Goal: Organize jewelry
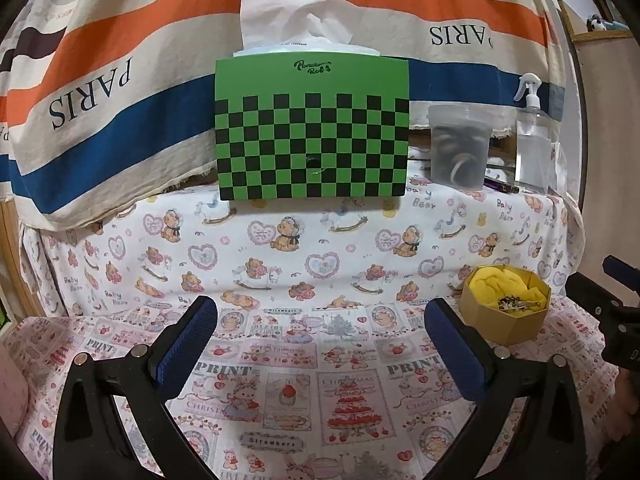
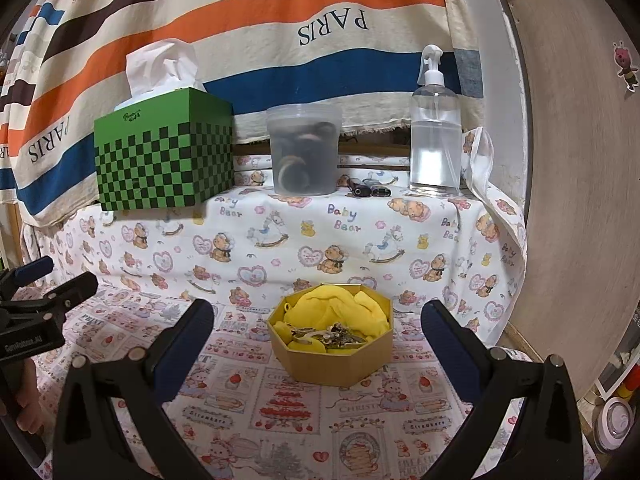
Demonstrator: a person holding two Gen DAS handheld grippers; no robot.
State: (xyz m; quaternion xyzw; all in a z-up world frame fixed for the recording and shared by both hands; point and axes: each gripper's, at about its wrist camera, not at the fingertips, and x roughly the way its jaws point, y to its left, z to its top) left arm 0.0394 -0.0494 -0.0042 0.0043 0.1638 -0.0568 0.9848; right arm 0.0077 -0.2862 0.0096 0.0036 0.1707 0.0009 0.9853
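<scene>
The jewelry (image 2: 329, 335) lies as a small tangled heap of metal pieces inside an open box (image 2: 332, 364), on the near side of the yellow cloth (image 2: 332, 308) that lines it. The heap runs roughly left to right; single pieces are too small to tell apart. The box is many-sided, tan outside, and sits on the printed tablecloth (image 2: 256, 412), directly ahead of the right gripper (image 2: 318, 318) and off to the right of the left gripper (image 1: 320, 316).

Both grippers have their jaws spread wide, holding nothing, and are clear of the box.

Writing on the tablecloth reads "Baby Bear", "PRINT", "Strawberry" and "CHRISTMAS". At the far side stand a green checked tissue box (image 2: 164, 152) with a small script logo I cannot read, a cloudy tub (image 2: 304, 148) of dark round items, and a clear spray bottle (image 2: 435, 128). The striped cloth (image 2: 256, 12) behind them shows "PARIS" upside down.
</scene>
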